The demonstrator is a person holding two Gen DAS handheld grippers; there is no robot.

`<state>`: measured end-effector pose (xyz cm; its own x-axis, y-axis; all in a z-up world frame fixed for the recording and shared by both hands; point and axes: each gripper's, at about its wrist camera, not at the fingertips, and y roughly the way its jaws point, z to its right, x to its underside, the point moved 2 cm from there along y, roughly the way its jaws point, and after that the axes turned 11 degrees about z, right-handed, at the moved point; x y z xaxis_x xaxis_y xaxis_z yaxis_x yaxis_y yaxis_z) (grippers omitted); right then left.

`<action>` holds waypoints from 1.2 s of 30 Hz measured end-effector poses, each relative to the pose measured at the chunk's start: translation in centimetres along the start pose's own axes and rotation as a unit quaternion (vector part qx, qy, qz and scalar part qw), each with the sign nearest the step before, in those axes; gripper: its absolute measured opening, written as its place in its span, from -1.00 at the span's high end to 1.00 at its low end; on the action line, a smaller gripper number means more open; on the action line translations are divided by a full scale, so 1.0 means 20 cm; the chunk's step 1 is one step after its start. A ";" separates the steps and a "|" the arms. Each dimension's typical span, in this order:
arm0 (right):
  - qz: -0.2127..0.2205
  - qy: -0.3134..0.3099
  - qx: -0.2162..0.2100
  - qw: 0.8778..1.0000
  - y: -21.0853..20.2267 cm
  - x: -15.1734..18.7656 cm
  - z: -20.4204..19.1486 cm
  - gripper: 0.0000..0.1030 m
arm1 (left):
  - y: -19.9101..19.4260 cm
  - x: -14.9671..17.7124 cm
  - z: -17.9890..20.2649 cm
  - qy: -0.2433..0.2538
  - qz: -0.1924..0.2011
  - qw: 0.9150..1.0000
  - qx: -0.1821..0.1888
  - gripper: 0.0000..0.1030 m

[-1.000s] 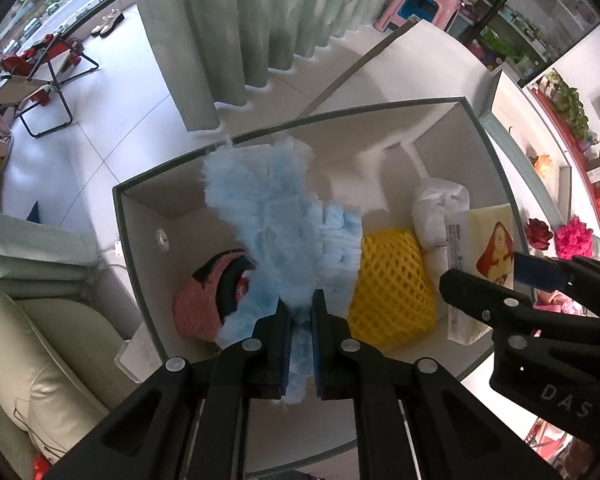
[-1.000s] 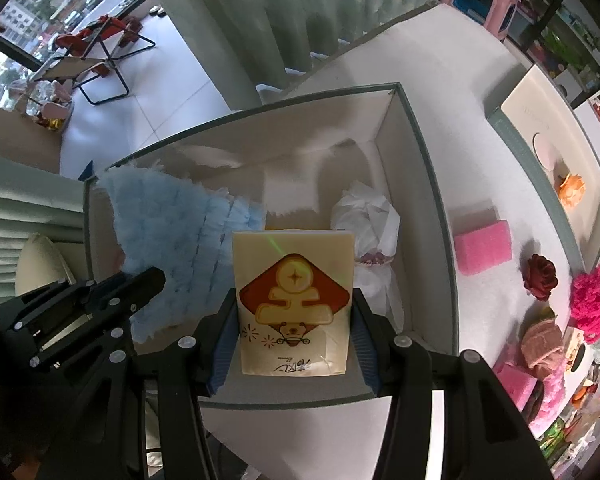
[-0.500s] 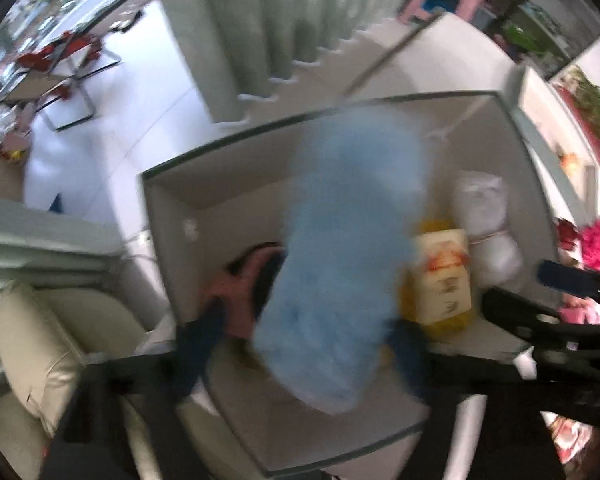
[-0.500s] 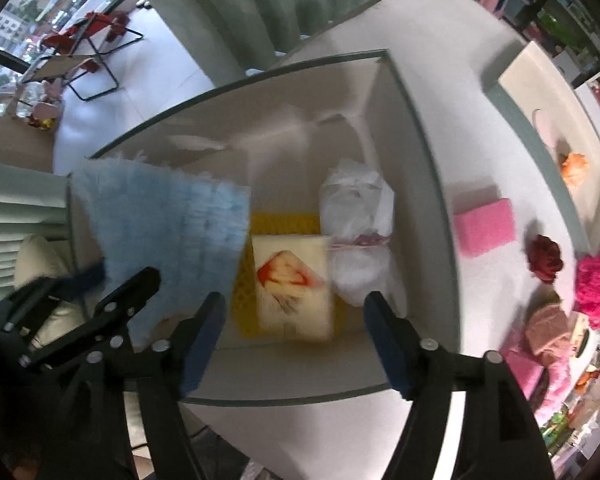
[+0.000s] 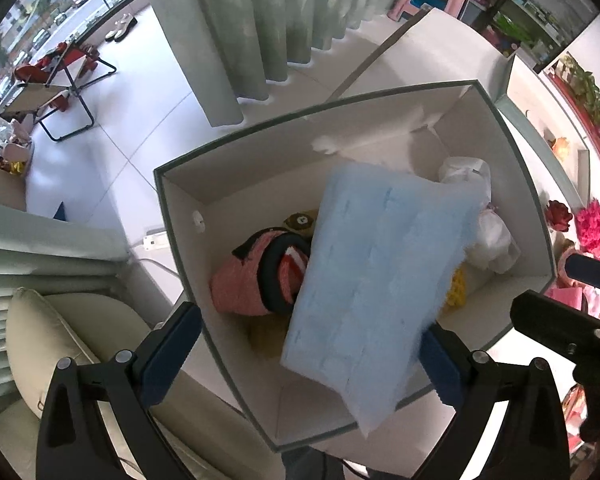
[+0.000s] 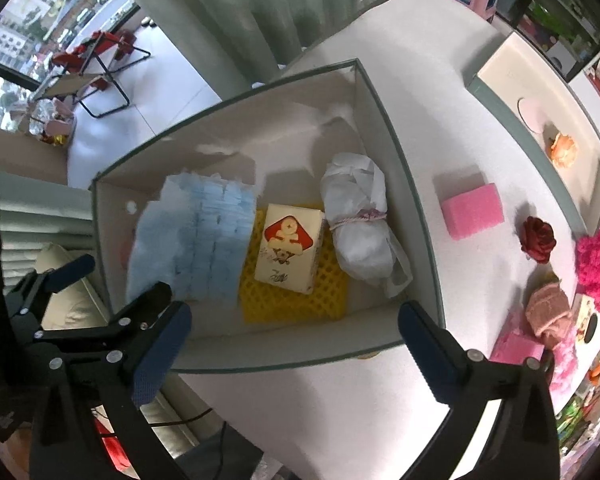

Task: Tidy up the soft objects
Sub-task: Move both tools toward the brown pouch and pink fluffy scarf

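Observation:
A white box (image 5: 172, 216) with a grey-green rim holds the soft things. A fluffy light blue cloth (image 5: 376, 284) lies in it over a pink knitted item (image 5: 244, 284); it also shows in the right wrist view (image 6: 196, 244). A cream tissue pack (image 6: 290, 248) lies on a yellow foam net (image 6: 296, 300), beside a tied white bag (image 6: 360, 236). My left gripper (image 5: 304, 356) is open above the box's near side. My right gripper (image 6: 296, 352) is open and empty above the box's front rim (image 6: 284, 364).
On the white table right of the box lie a pink sponge (image 6: 472, 210), a dark red rose (image 6: 538, 238), a magenta pom-pom (image 6: 598, 262) and a pink knitted piece (image 6: 548, 314). A cream tray (image 6: 512, 64) stands at the back right. Curtains and floor lie beyond.
Both grippers have opened. The blue cloth has dropped from the left gripper into the box. The tissue pack has dropped from the right gripper onto the yellow net.

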<state>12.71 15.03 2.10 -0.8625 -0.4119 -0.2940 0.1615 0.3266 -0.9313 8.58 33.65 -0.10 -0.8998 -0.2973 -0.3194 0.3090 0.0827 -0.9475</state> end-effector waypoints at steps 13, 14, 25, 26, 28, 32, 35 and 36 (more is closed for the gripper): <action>0.037 -0.018 -0.004 0.999 -0.19 0.10 -0.05 -1.00 | -0.14 0.08 0.04 0.022 0.011 1.000 -0.007 -0.97; 0.041 -0.020 -0.004 0.999 -0.21 0.11 -0.05 -1.00 | -0.15 0.08 0.04 0.025 0.011 1.000 -0.009 -0.97; 0.066 0.020 -0.019 0.997 -0.31 0.25 0.10 -1.00 | -0.19 0.16 0.12 0.056 0.000 0.998 -0.023 -0.97; 0.066 0.028 -0.019 0.997 -0.32 0.28 0.13 -1.00 | -0.19 0.17 0.13 0.060 -0.001 0.998 -0.024 -0.97; 0.066 0.044 -0.018 0.997 -0.32 0.33 0.20 -1.00 | -0.19 0.20 0.17 0.073 -0.006 0.997 -0.027 -0.97; 0.058 0.084 -0.013 0.995 -0.31 0.47 0.37 -1.00 | -0.19 0.26 0.31 0.101 -0.025 0.995 0.005 -0.97; 0.042 0.133 -0.005 0.990 -0.27 0.63 0.55 -1.00 | -0.19 0.34 0.47 0.138 -0.040 0.989 0.034 -0.97; 0.036 0.146 -0.002 0.989 -0.26 0.68 0.60 -1.00 | -0.19 0.37 0.52 0.149 -0.048 0.987 0.044 -0.97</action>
<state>5.81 -2.49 0.43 -0.9506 -0.1237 -0.2848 0.2268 0.3498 -0.9089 3.90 21.25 1.24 -0.9728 -0.0054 -0.2317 0.2318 -0.0196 -0.9726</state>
